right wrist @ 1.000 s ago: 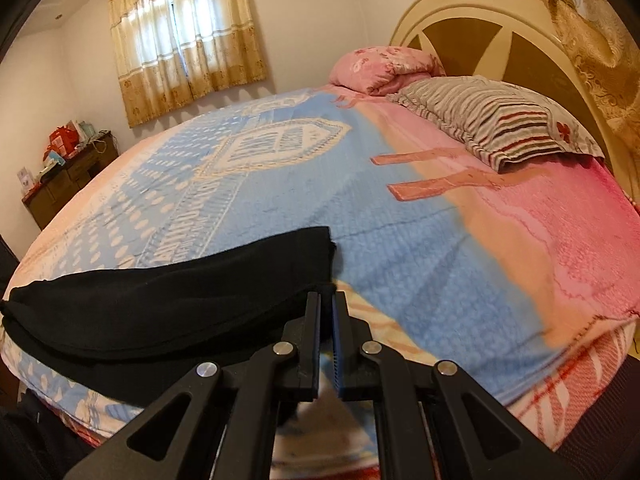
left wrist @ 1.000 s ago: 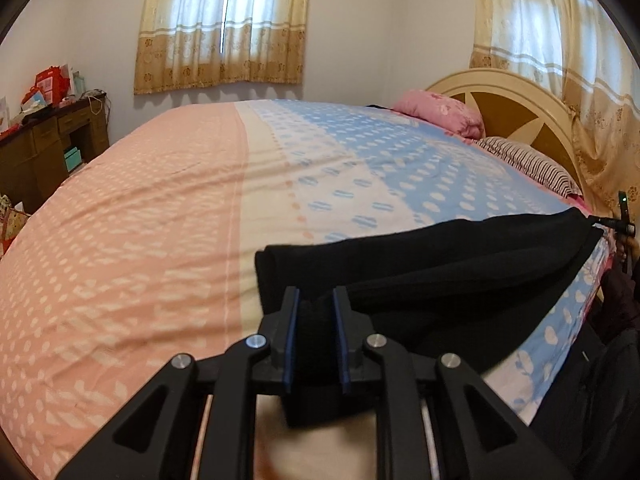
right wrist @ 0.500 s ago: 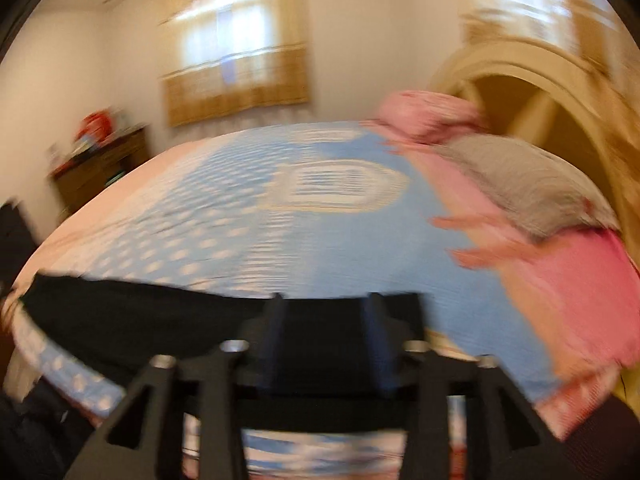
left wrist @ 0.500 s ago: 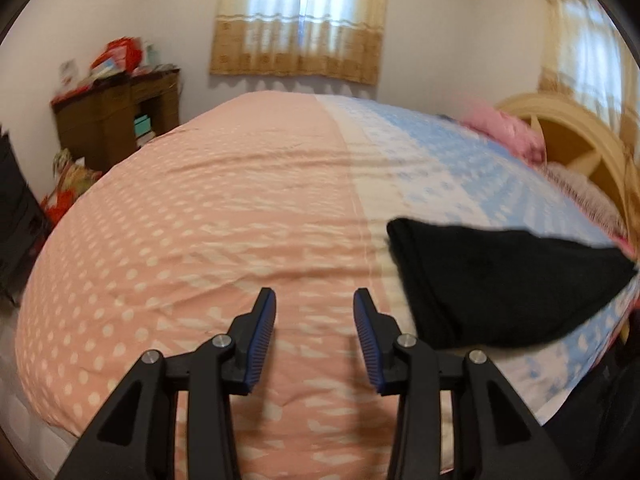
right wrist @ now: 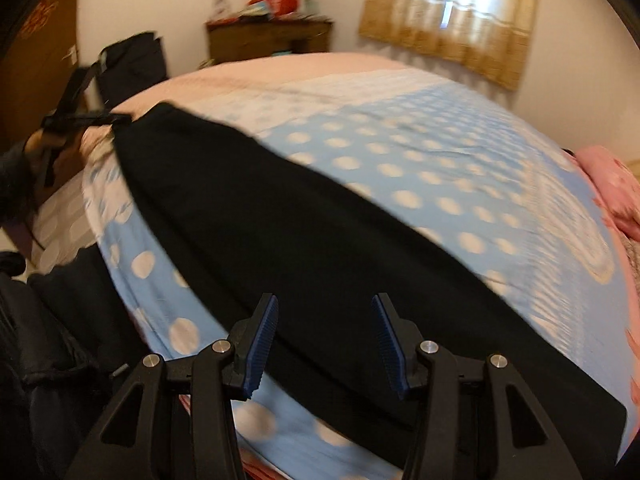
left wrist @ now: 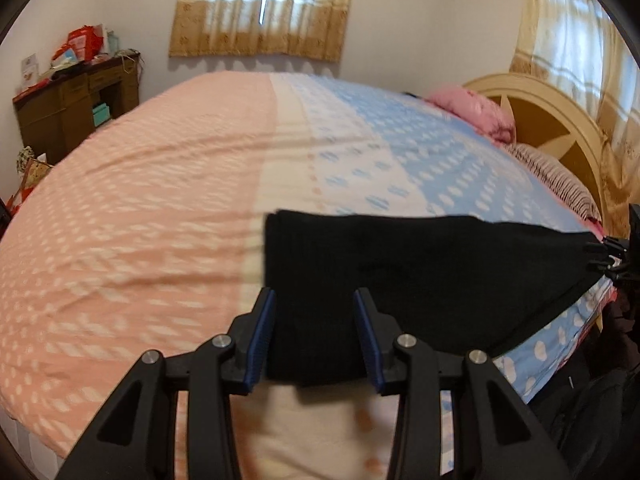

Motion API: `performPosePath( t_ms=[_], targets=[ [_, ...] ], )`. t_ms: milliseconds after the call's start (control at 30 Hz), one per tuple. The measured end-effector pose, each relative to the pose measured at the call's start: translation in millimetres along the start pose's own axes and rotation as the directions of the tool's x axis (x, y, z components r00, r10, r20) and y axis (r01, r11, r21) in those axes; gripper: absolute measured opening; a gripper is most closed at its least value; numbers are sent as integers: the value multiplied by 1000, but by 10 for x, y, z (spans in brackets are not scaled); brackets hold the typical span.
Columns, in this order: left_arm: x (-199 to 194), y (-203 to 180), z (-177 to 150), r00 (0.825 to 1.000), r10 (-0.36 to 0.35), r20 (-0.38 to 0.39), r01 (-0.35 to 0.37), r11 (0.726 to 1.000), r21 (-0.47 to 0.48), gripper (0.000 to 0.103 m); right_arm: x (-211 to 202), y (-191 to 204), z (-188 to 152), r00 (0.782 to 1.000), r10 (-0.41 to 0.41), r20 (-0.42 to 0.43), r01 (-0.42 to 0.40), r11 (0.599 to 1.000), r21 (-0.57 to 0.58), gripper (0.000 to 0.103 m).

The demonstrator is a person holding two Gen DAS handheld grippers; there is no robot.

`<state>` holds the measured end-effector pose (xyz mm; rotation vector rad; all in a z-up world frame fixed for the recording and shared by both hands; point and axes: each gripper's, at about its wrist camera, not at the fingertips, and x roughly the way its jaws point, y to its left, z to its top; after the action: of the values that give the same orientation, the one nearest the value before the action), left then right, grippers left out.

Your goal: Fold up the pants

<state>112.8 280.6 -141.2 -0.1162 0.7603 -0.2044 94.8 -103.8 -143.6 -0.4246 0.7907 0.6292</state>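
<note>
Pink-and-blue dotted bedspread (left wrist: 168, 208), pink pillow (left wrist: 476, 114), wooden headboard (left wrist: 560, 128), cluttered brown desk (left wrist: 76, 104)

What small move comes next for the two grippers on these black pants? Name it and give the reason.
Probably close both grippers on the cloth. The left gripper and the right gripper each stand open with the black pants between their fingers, one at each end of the long folded strip on the bed. Neither holds the fabric yet, so a grasp likely precedes folding end to end.
</note>
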Motion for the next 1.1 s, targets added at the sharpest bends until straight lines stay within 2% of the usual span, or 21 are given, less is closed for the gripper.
performPosePath(
  t_ms=[100,367,567,600,667,700,833,1100],
  targets=[
    [99,-16,-9,999,22,-30,-22,1000,2,43,118,71,38,1000,14,-4,-14,1000,-8,51],
    [33,25,-37,997,31,-74,-33,999,-32,41,234,108,60,1000,-5,-7,5,1000,-21,51],
    [128,-20,-2,993,76,-95,-82,995,-62,41,240,187,102,1000,-8,14,9,1000,-29,51],
    [136,-36,5,991,86,-99,-92,994,-56,39,240,219,105,1000,-21,20,22,999,-44,51],
    [132,-71,21,989,102,-109,-106,994,-38,20,258,261,104,999,-41,20,43,997,-71,51],
    [123,-79,28,990,90,-113,-96,994,-44,14,279,287,101,998,-52,18,53,995,-88,51],
    [116,-135,45,987,110,-121,-115,993,-33,11,335,341,105,998,-67,16,68,990,-124,51],
    [138,18,74,989,33,-143,-54,988,-148,11,479,544,90,999,-46,1,45,977,-210,51]
  ],
)
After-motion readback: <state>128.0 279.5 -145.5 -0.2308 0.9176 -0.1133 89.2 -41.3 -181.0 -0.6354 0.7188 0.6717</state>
